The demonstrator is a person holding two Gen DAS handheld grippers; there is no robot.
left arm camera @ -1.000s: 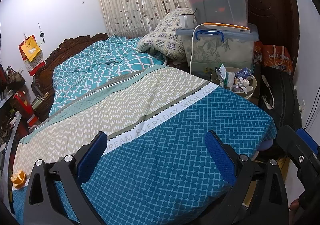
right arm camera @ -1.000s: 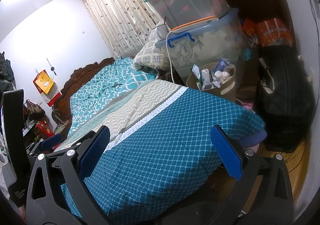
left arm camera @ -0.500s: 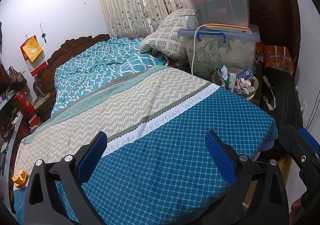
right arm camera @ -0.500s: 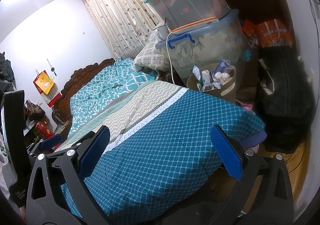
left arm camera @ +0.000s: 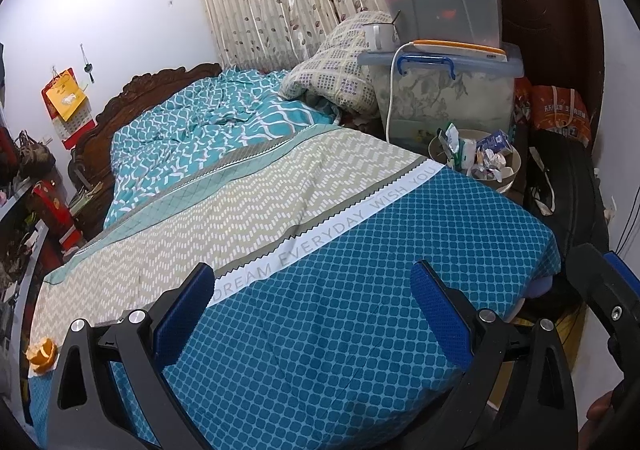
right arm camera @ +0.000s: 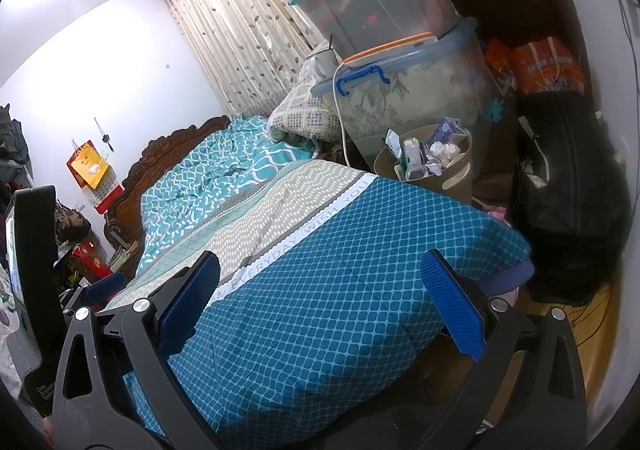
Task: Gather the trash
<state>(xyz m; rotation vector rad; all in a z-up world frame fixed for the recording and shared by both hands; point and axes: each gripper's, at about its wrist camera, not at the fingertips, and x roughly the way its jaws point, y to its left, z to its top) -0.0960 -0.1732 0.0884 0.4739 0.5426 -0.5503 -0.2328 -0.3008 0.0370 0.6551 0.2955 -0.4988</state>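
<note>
A beige trash bin (left arm camera: 512, 179) full of wrappers and crumpled paper stands beyond the far right corner of the bed; it also shows in the right wrist view (right arm camera: 460, 173). An orange peel (left arm camera: 42, 354) lies at the bed's near left edge. My left gripper (left arm camera: 316, 314) is open and empty over the blue foot of the bed (left arm camera: 360, 310). My right gripper (right arm camera: 320, 306) is open and empty over the same bedspread (right arm camera: 340, 290). The right gripper's finger shows at the right edge of the left wrist view (left arm camera: 600, 290).
Stacked clear storage boxes (left arm camera: 448, 89) with a mug (left arm camera: 376, 35) and a white cable stand behind the bin. A black bag (right arm camera: 568, 201) and orange bags (right arm camera: 548, 65) sit at the right. A folded quilt (left arm camera: 332, 81) lies by the curtain. Cluttered shelves (left arm camera: 24, 217) line the left.
The left wrist view has shifted slightly, with the bin and boxes sliding a little right and down. The right gripper has barely moved. Both stay open.
</note>
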